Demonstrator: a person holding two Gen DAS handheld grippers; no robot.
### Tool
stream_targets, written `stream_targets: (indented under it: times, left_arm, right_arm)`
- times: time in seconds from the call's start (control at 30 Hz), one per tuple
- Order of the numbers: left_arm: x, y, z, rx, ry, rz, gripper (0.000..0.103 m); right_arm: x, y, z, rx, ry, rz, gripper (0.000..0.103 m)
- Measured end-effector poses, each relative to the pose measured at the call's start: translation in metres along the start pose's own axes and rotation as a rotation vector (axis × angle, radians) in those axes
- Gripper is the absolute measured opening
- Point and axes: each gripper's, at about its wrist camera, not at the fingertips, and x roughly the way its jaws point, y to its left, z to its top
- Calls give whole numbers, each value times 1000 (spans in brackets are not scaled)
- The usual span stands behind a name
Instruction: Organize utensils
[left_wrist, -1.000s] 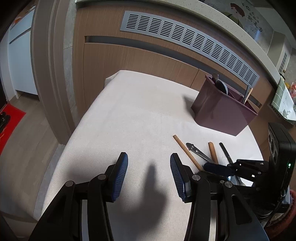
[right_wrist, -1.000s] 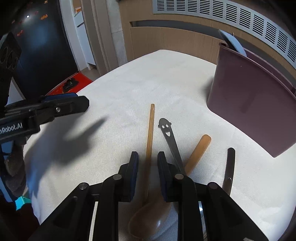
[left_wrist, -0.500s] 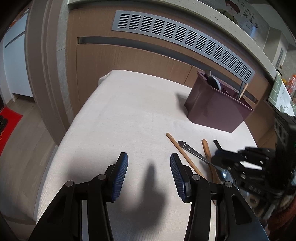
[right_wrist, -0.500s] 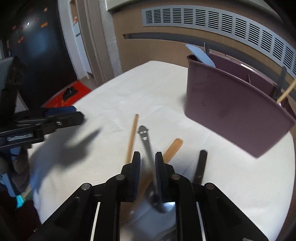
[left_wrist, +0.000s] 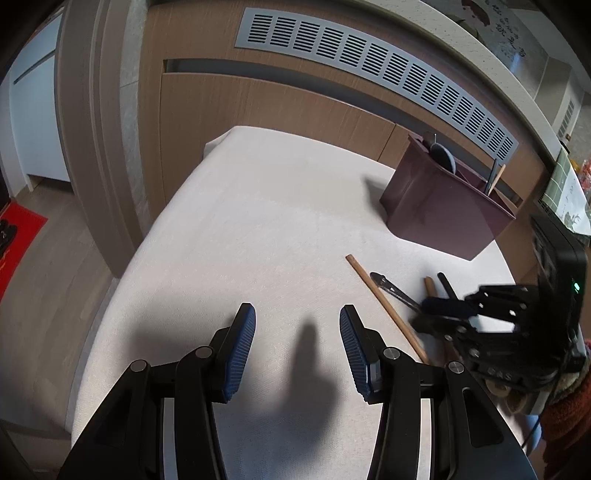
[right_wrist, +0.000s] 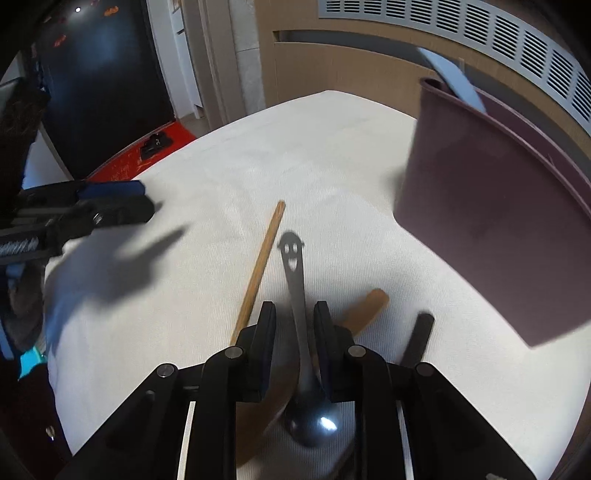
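Note:
A steel spoon with a smiley-face cutout in its handle lies on the white cloth, bowl toward me. My right gripper straddles its handle with the jaws narrowly open on either side, not touching it. A wooden spoon, a second wooden handle and a black handle lie beside it. The maroon utensil holder stands at the right with utensils in it. My left gripper is open and empty over bare cloth, left of the utensils.
The table is covered in white cloth and ends close at the left and front. A wooden cabinet with a grey vent runs behind. A red mat lies on the floor to the left.
My right gripper has dropped back toward the cloth and shifted right, from over the wooden spoon's handle to astride the steel spoon's handle. My left gripper stays open and has barely moved.

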Motion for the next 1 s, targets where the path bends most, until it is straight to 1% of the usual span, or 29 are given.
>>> stream_targets:
  times: [0.07, 0.1, 0.13, 0.17, 0.2, 0.23, 0.27, 0.3, 0.33, 0.4, 0.5, 0.6, 0.73, 0.83, 0.9, 1.0]
  left_arm:
    - [3, -2, -1, 0, 10, -7, 49]
    - [4, -5, -2, 5, 16, -13, 49]
    - [5, -7, -2, 10, 20, -18, 49]
    - [6, -10, -2, 18, 25, -25, 49]
    - [6, -14, -3, 25, 30, -34, 49]
    - [6, -16, -4, 30, 34, -41, 49]
    - [6, -18, -4, 35, 37, -47, 49]
    - [7, -21, -5, 39, 41, -49, 49]
    - [8, -24, -5, 44, 48, -55, 49]
    - [11, -29, -6, 45, 66, -76, 48]
    - [21, -44, -6, 55, 109, -125, 48]
    - [30, -62, -6, 90, 134, -140, 48]
    - [47, -83, -5, 129, 174, -140, 48]
    - [57, -105, -2, 193, 179, -128, 48]
    - [58, -122, -2, 241, 181, -147, 48]
    - [51, -146, -5, 308, 162, -189, 48]
  right_arm:
    - [-6, -5, -10, 20, -13, 9, 18]
    - [-7, -6, -11, 30, -13, 0, 14]
    - [-9, -6, -13, 35, -10, -31, 9]
    - [-13, -5, -15, 39, -12, -58, 6]
    - [-20, -5, -18, 59, -26, -74, 6]
    - [-26, -9, -19, 89, -49, -67, 6]
    - [-33, -15, -19, 113, -68, -51, 5]
    - [-48, -22, -23, 167, -112, -25, 5]
    - [-59, -27, -27, 203, -143, -22, 5]
    - [-81, -40, -38, 261, -200, -49, 5]
    - [-104, -52, -59, 333, -242, -110, 5]
    - [-113, -63, -81, 392, -249, -164, 5]
    - [-111, -70, -108, 458, -227, -209, 5]
    - [-103, -68, -122, 484, -208, -213, 6]
    - [-99, -68, -130, 495, -193, -203, 6]
    - [-91, -68, -132, 501, -178, -196, 6]
